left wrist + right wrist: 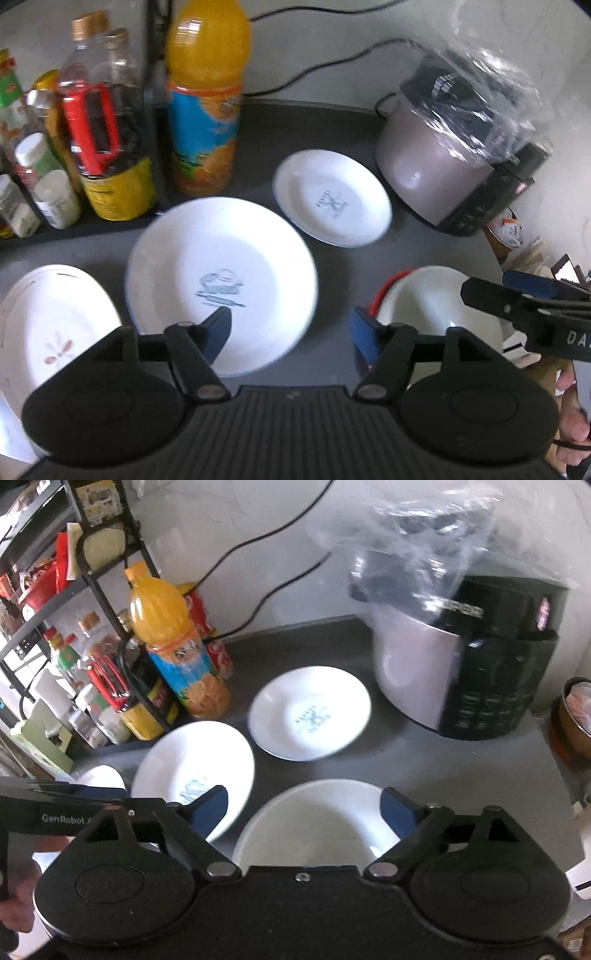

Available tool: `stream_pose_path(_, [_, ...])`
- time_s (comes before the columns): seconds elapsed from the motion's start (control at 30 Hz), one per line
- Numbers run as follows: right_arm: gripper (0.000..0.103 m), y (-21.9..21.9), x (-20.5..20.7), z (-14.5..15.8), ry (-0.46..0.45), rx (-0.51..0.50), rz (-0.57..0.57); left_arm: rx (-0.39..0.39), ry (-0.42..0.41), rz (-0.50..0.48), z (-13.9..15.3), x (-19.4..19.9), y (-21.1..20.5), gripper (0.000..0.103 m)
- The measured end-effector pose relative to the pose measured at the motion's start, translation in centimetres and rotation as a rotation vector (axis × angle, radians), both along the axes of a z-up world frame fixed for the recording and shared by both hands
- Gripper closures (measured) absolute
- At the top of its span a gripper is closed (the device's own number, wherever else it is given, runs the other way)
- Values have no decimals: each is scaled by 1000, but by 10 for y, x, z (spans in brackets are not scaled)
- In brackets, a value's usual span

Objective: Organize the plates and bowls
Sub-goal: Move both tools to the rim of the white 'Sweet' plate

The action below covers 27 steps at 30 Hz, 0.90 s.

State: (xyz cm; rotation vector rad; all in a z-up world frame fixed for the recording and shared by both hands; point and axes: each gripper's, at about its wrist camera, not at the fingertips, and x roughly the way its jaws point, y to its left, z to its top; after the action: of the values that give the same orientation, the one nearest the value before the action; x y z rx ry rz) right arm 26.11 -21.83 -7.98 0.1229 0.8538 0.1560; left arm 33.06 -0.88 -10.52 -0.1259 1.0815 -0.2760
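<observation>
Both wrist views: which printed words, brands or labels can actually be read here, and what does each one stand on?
"GenRobot" with more letters cut off: on the left gripper body, seen from the right wrist.
"DA", cut off at the frame edge: on the right gripper body, seen from the left wrist.
Blue script on the large plate: too blurred to read.
Print on the small plate, orange juice bottle label, cooker lettering: unreadable.

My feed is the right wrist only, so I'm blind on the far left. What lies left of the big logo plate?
Observer: A flower-print plate, lying flat, close beside the big logo plate.
Operator: Are the left tongs holding anything?
Observer: No. The left tongs are open and empty, above the logo plate's near edge.
Operator: Anything under the white bowl in front of me?
Observer: Yes, a red rim shows from beneath the white bowl on its left side.
</observation>
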Motion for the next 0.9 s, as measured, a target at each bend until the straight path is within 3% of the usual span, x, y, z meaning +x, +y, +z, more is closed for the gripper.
stream_pose_path(0.07, [5,14,2,0,-3,6,1,-4,-4,17,0,4,15,23])
stream_pose_path(0.27, [4,51,8,0,-5,6,5,-26,-23,39,-4,14,56,2])
stream_pose_path(0.8, [4,101,17,-6,13,-31,-29,37,-19,-28,-15,45,99,0])
stream_pose_path(0.9, [13,107,22,-15,39,-25,-44,68,-32,-32,-21,52,103,0])
